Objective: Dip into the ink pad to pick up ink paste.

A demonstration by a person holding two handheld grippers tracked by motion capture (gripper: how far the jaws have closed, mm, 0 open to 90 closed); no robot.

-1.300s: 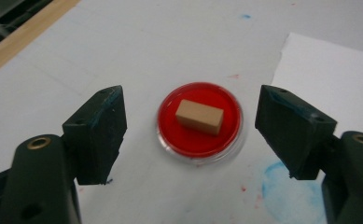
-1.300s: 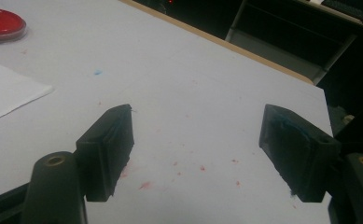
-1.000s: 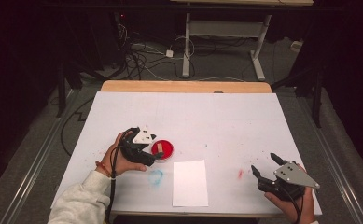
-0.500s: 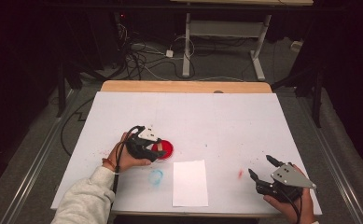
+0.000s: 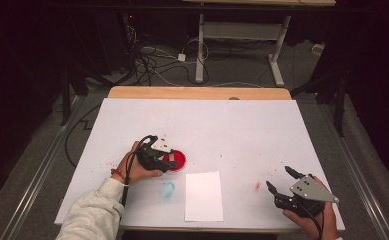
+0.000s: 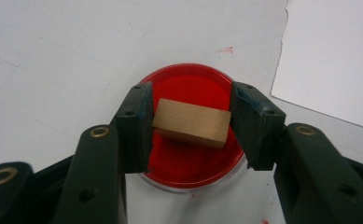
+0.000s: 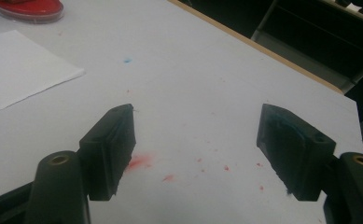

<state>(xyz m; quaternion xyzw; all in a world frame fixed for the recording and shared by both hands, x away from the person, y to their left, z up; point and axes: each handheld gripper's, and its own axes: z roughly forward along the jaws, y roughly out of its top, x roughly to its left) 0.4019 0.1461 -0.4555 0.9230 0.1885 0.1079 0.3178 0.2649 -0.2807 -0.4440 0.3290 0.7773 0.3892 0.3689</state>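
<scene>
No legible text or labels

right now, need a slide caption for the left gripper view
Left gripper closed on a small wooden block over a red dish, white paper sheet alongside.

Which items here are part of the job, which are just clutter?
In the job:
- wooden block, between the left tongs, whose jaws have just been closing
- red dish under it

Lying about:
- paper sheet
- blue ring stain
- red smear
- right tongs, open
</scene>
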